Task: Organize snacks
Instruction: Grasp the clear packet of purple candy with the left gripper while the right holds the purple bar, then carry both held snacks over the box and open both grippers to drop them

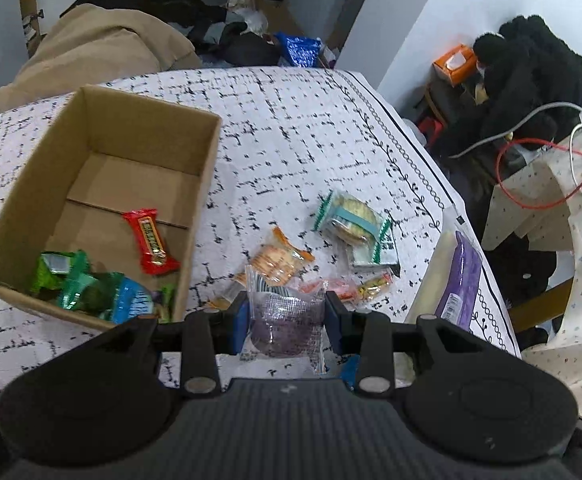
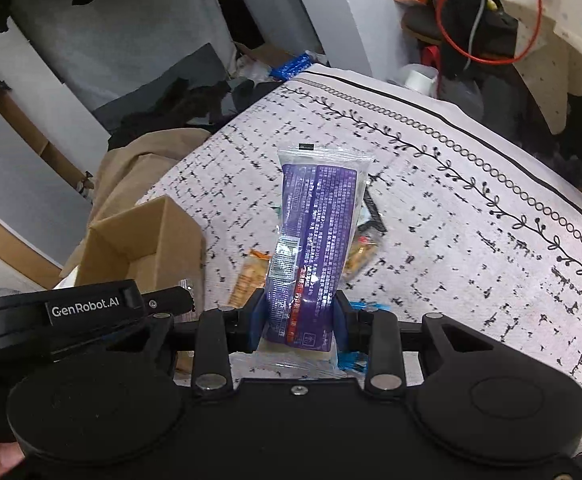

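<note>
Our left tool (image 1: 285, 316) is clamped on a light, crinkly clear pouch with a dark purple snack (image 1: 285, 326), just beside the brown cardboard box (image 1: 139, 120). Our right tool (image 2: 299, 320) pinches the long purple-and-clear plastic packet (image 2: 319, 232) at its lower end above the surface (image 2: 471, 248); the film looks slippery, so we grip the filled body.

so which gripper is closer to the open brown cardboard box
Left. The left gripper, shut on a clear packet of purple snack, sits just beside the open brown cardboard box. The right gripper, holding a long purple packet, is further off to the box's right.
</note>
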Available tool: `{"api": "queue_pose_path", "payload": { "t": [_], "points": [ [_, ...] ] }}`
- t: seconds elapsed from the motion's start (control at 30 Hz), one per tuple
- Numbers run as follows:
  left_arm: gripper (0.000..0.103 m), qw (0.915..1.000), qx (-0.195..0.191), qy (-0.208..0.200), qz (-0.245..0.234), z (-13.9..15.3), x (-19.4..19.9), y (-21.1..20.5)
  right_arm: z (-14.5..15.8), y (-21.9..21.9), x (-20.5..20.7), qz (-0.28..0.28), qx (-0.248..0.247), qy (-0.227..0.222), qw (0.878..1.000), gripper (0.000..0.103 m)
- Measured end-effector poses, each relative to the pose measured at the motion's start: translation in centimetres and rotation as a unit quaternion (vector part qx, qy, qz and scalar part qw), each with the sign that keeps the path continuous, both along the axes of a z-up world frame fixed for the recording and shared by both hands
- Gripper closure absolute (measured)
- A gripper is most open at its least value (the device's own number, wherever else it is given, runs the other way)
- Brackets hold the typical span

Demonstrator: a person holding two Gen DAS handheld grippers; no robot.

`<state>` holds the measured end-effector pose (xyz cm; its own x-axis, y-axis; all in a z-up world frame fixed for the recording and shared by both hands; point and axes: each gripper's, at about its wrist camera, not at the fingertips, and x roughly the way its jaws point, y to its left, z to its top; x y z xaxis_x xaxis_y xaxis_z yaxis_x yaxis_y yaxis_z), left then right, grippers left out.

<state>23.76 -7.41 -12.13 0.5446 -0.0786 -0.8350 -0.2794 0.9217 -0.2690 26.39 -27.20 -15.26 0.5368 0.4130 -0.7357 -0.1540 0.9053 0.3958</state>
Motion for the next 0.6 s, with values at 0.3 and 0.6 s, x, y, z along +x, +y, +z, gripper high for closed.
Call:
{"api": "queue_pose_path", "payload": {
  "t": [0.3,0.6],
  "points": [
    [0.065,0.9998,-0.001,-0.013,0.015,1.1,-1.3,2.4,1.1,2.3,-0.9,0.013,-0.002,-0.012,1.000,0.069],
    [0.065,0.9993,0.001,-0.020,0.032,1.8,-2.4,5.2,1.5,5.3,-0.9,0.028,0.007,-0.019,0.999,0.069]
  ]
}}
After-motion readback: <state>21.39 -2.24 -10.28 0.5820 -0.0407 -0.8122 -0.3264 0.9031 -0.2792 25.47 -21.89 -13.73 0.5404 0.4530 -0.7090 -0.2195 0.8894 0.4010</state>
